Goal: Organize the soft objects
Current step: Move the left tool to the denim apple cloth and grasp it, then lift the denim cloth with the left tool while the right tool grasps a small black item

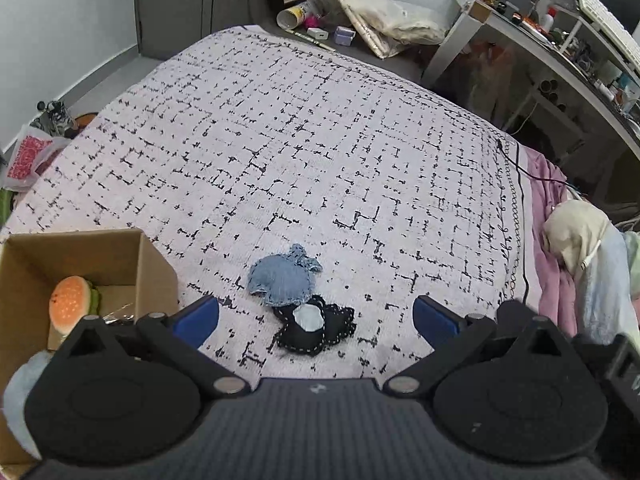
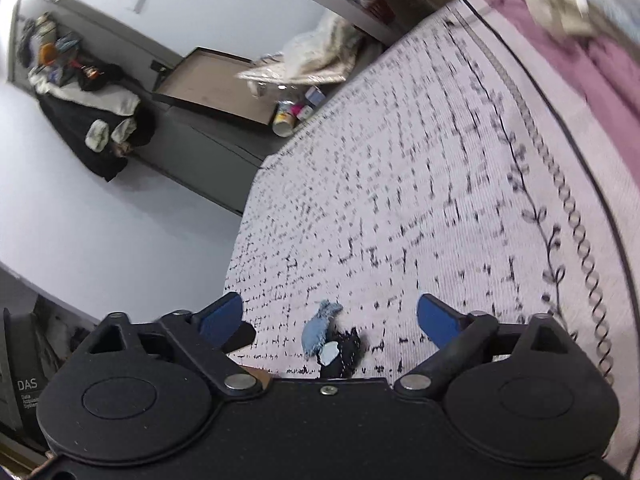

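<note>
Two small fabric pieces lie side by side on the patterned bedspread: a light blue denim pouch and a black stitched piece with a pale patch. My left gripper hangs open above them, blue pads wide apart and touching nothing. To its left stands a cardboard box holding a plush burger. In the right wrist view the denim pouch and the black piece lie between the spread fingers of my right gripper, which is open and holds nothing.
A pink sheet and a heap of pale cloth lie along the bed's right side. A cluttered desk stands beyond it. Bags, a cup and small items crowd the far end of the bed. A black cable runs down the bedspread's right edge.
</note>
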A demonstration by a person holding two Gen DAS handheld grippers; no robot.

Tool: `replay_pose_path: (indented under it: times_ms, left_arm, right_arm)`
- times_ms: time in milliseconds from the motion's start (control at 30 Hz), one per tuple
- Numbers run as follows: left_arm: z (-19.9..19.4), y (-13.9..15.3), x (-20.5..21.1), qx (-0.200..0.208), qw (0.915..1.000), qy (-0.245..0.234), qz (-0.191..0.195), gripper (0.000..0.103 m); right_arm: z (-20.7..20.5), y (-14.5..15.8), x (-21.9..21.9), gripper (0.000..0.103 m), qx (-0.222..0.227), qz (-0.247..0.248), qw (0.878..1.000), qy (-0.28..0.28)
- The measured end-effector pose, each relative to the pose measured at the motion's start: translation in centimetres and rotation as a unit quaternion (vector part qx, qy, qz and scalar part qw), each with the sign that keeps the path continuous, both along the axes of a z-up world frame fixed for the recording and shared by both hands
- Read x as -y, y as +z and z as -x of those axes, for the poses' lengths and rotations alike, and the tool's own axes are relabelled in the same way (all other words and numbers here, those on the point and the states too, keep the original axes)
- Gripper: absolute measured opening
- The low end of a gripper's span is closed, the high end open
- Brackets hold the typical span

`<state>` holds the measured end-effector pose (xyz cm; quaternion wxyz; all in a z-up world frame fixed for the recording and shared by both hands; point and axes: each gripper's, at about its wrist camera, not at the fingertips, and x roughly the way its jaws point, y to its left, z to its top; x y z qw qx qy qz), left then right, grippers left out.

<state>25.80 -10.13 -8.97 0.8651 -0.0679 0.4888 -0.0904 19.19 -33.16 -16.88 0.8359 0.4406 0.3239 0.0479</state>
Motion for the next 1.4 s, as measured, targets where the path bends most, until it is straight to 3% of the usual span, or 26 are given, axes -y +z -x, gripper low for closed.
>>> replay_pose_path:
  times_ms: [267,567,900,1000,1133,1267,1400]
  left_arm:
    - [-2.1,-2.5,-0.6,-0.007,0.9995,0.017,0.025,0.094]
    - [-4.8,-5.7,-1.1,-0.042,0.9979,0.038,0.031,0.076]
    - [-7.0,-8.9,-1.1,-0.074,0.996,0.047,0.019,0.075]
    - [-7.3,-9.8,-1.4,-0.083,0.9946,0.054,0.031,0.075]
    - [-7.4,-10.0,-1.5,-0.084,0.9942,0.063,0.024,0.056]
    - [-7.4,-9.7,-1.9,-0.085,0.994,0.06,0.033,0.046]
    - [-6.9,-9.0,-1.9,-0.076,0.9947,0.058,0.037,0.045]
  right_arm:
    - [-1.9,-3.5,-1.5,0.065,-0.034,-0.046,0.998,0.004]
    - [-3.7,-6.1,-3.6,0.057,-0.061,-0.05,0.997,0.021]
    - [-4.8,-7.6,-4.8,0.048,-0.062,-0.062,0.996,0.028]
    - [-5.1,-7.6,-5.3,0.046,-0.061,-0.052,0.996,0.032]
    - [-5.5,-7.5,-5.9,0.043,-0.059,-0.041,0.997,0.037]
    - [-5.7,-7.9,-6.3,0.017,-0.07,-0.037,0.996,0.046]
    - [-5.3,-8.0,-6.3,0.014,-0.075,-0.048,0.995,0.038]
